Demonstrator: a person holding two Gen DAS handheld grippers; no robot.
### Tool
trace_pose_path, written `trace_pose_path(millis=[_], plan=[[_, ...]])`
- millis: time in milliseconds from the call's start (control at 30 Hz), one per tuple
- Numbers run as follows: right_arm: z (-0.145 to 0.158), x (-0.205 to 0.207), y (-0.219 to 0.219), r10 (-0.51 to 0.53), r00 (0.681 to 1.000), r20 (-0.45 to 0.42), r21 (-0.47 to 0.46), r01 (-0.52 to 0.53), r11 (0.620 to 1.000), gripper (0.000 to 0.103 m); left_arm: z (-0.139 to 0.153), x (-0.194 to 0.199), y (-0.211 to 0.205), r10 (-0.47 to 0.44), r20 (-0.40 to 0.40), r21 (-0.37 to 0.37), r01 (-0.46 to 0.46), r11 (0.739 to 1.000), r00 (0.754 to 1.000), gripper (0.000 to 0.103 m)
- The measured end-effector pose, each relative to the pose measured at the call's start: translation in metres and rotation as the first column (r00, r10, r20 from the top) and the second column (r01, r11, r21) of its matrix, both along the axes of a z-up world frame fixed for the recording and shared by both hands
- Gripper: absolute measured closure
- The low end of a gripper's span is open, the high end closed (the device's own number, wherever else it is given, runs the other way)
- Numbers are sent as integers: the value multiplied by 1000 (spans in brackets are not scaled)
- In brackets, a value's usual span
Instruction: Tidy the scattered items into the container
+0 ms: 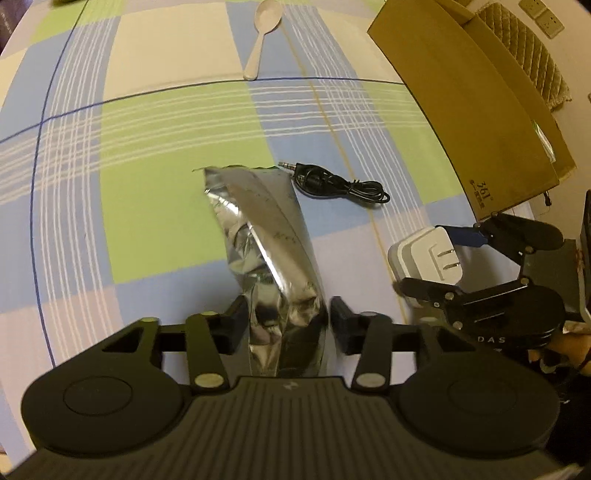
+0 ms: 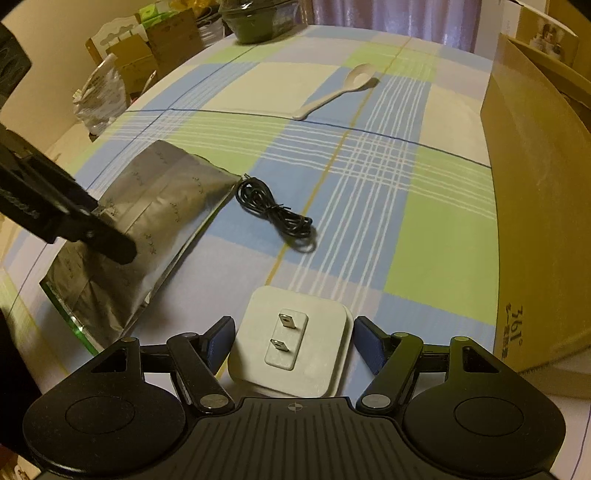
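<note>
A crumpled silver foil bag lies on the checked tablecloth, and my left gripper is shut on its near end. From the right wrist view the bag looks tilted, with one left finger across it. A white plug charger lies prongs up between the pads of my right gripper, which is open with small gaps on both sides. The charger also shows at the right of the left wrist view. A coiled black audio cable and a white spoon lie further out. The cardboard box stands on the right.
The box wall runs along the table's right side, close to the right gripper. At the far left of the table edge are cartons and a plastic bag, and a dark bowl sits at the far end.
</note>
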State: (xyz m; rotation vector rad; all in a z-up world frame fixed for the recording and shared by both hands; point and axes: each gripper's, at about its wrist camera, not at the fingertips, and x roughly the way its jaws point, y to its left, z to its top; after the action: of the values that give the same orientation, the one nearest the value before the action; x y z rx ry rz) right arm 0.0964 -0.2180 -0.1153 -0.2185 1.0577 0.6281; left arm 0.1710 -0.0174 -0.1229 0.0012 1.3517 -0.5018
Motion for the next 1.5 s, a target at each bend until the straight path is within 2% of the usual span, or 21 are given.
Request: trace_pose_path(millis=[133, 167, 400, 433, 467, 500, 567, 667, 767, 900, 1067, 1233, 1333, 1400, 1500], plan=[[1, -2, -2, -12, 1000, -2, -1, 12, 1000, 30, -3, 10, 3, 46, -8, 7, -46, 999, 999, 47], [1, -3, -2, -15, 1000, -2, 0, 15, 1000, 30, -5, 13, 2, 52, -9, 10, -51, 999, 999, 43], [0, -4, -6, -26, 1000, 7, 8, 26, 1000, 30, -17, 25, -3, 45, -47, 21, -44, 999, 998, 42], [0, -4, -5, -21, 1000, 9, 6, 21, 1000, 25, -17, 24, -4, 43, -48, 26, -41, 999, 998, 42], [-1, -4, -4, -20, 1000, 12, 2, 20, 1000, 12, -19, 24, -6, 40, -51, 32, -38, 999, 998, 42], [-1, -5, -4, -23, 1000, 20, -5, 23, 1000, 8, -21, 24, -8, 34, -51, 36, -32, 999, 998, 42], [0, -6, -4, -17, 999, 30, -9, 18, 1000, 8, -20, 21, -10, 19, -37, 46, -18, 999, 999, 43], [-1, -7, -5, -23, 999, 27, -20, 24, 1000, 8, -19, 19, -10, 15, -22, 55, -14, 998, 1000, 53], [-1, -6, -6, -67, 998, 15, -37, 68, 997, 8, -17, 17, -7, 26, -17, 52, -25, 998, 1000, 55], [2, -6, -6, -135, 991, -13, -38, 134, 990, 8, -14, 8, -9, 17, -14, 58, -16, 998, 1000, 56], [-1, -13, 9, -112, 994, -7, -77, 111, 991, 8, -15, 4, -7, 42, -27, 44, -41, 998, 999, 56], [-6, -18, 9, -124, 992, 1, -100, 124, 987, 8, -18, 11, -9, 48, -43, 48, -46, 998, 998, 51], [-5, -19, 7, -126, 992, 16, -104, 127, 986, 16, -20, 14, -9, 54, -48, 45, -52, 998, 997, 52], [-3, -18, 8, -122, 992, 28, -107, 124, 986, 29, -19, 13, -10, 41, -48, 54, -38, 998, 998, 53], [-1, -17, 11, -101, 994, 35, -116, 105, 988, 34, -18, 9, -12, 21, -45, 62, -18, 998, 999, 57]])
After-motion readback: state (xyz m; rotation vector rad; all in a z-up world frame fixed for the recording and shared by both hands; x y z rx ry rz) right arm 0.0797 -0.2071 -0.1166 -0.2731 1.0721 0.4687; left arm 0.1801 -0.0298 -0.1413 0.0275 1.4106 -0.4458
